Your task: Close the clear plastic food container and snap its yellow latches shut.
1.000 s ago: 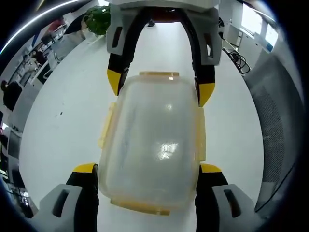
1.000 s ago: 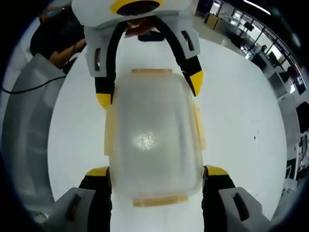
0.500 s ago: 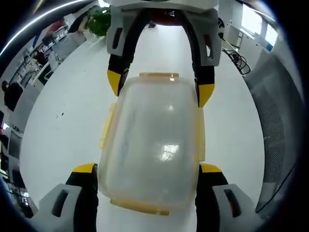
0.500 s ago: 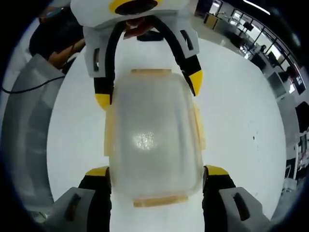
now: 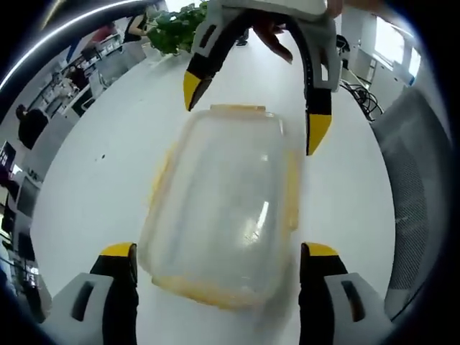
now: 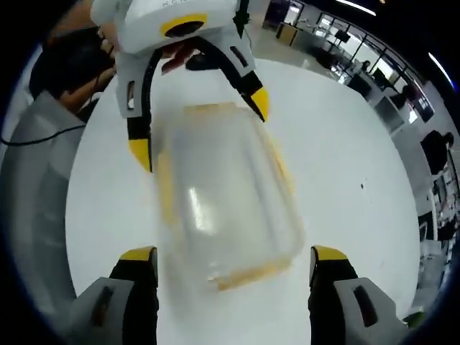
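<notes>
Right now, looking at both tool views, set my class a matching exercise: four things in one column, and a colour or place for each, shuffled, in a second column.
Things
1. container
2. latches
3. table
4. plant

Descriptions
A. green, at the table's far edge in the left gripper view
B. clear plastic, lying between the two tools
C. yellow, along the container's edges
D. white, under the container

Pairs: 1-B, 2-C, 3-D, 4-A

The left tool and the right tool both have their jaws spread wide, either side of the container.
</notes>
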{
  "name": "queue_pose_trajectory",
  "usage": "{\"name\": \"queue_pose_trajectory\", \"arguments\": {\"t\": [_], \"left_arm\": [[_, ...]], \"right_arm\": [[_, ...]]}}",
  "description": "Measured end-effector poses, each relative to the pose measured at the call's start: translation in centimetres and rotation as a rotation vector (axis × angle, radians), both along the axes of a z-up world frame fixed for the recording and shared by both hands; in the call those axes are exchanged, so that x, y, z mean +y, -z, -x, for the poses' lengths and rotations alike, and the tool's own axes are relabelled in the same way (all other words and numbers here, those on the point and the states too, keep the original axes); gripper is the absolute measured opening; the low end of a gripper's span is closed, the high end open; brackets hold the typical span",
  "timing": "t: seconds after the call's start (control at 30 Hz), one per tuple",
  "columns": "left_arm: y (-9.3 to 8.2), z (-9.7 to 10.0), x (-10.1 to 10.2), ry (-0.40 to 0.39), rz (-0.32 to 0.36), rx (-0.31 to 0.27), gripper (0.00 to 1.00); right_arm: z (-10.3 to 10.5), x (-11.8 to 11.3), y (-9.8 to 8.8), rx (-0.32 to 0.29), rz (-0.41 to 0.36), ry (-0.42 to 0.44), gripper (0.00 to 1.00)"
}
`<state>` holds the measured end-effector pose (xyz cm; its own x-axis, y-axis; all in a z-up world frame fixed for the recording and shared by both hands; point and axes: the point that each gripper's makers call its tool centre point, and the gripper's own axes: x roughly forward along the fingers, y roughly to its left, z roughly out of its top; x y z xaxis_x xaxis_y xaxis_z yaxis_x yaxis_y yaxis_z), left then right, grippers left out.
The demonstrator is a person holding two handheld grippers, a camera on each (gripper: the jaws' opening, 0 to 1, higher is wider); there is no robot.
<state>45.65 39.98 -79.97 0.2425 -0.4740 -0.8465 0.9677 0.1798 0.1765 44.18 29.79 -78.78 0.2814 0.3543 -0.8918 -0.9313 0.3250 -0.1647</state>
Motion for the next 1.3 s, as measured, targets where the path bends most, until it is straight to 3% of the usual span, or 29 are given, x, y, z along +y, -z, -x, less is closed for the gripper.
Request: {"name": "queue_pose_trajectory", "arguments": {"t": [0.2,0.67,1.0,1.07,1.3], "left_arm": [[-0.2,0.2,1.0,-0.063,0.023,-0.013,0.96],[-1.4,2.0,2.6,-0.285,0.185,0.014,0.99],[-2.1,3.5,3.6,-0.353,0.231,-0.021,0.99],[-2.4,3.8,3.6,-0.375,0.266,-0.02,0.99],[-2.5,5.1,4.0,-0.375,0.287,-0.038,0.98]], "right_arm": [[0.6,-0.2,-0.2,-0.01,-0.04,0.061,0.87],[2.5,-0.3,-0.9,-0.001,-0.171,0.255,0.87],[3.6,-0.8,-1.8,-0.074,-0.21,0.327,0.86],[3.9,-1.0,-1.9,-0.081,-0.226,0.35,0.86],[4.9,-1.6,-2.3,-0.106,-0.257,0.396,0.85]]}}
